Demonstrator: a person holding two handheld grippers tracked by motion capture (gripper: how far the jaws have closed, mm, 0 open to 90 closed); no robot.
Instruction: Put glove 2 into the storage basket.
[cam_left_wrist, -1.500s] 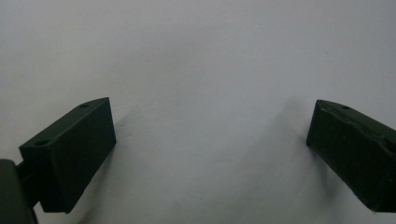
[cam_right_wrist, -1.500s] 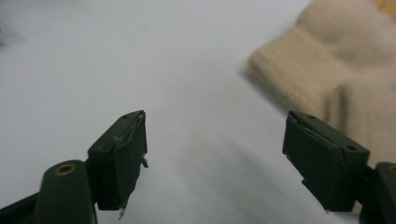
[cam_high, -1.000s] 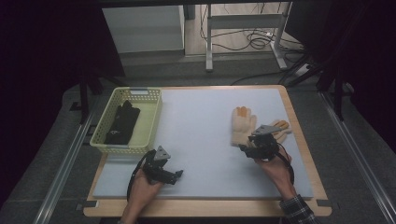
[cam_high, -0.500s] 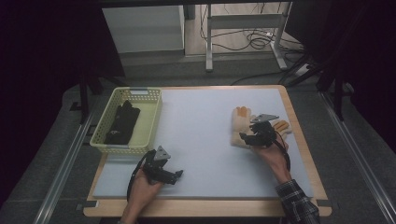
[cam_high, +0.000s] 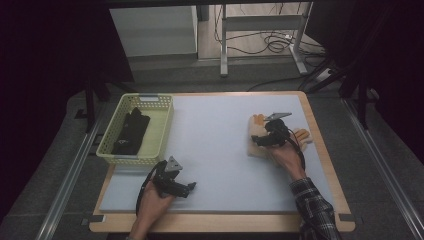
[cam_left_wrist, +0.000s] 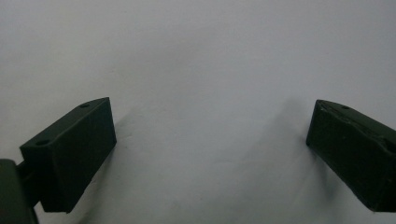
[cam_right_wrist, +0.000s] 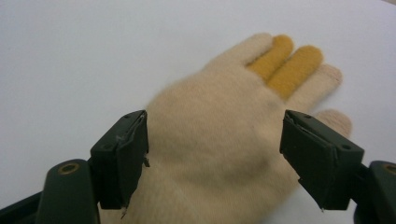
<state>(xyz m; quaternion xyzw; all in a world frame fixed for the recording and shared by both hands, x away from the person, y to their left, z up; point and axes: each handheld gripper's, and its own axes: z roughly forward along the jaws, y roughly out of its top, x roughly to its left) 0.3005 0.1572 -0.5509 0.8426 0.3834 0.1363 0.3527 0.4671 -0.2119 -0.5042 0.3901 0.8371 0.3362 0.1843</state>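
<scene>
From the high view, my right gripper sits over a cream knitted glove on the right part of the tabletop. The glove lies flat on the pale mat, its long axis running away from me, fingertips toward the far edge and cuff toward me. A second glove, with an orange fingertip, peeks out just to the right of my hand. My left gripper rests near the front edge of the mat, well apart from the gloves, pointing right. At the far left stands a yellow-green basket holding a black glove.

In the left gripper view, my two black jaws are spread wide with bare pale mat between them.

In the right gripper view, the cream glove fills the space between my jaws, which have just been opening and now stand wide on either side of the palm area; whether the pads still touch the knit I cannot tell for sure, though they do not squeeze it. The glove's fingers point up and to the right, away from me, and two orange fingers show among the cream ones.
</scene>
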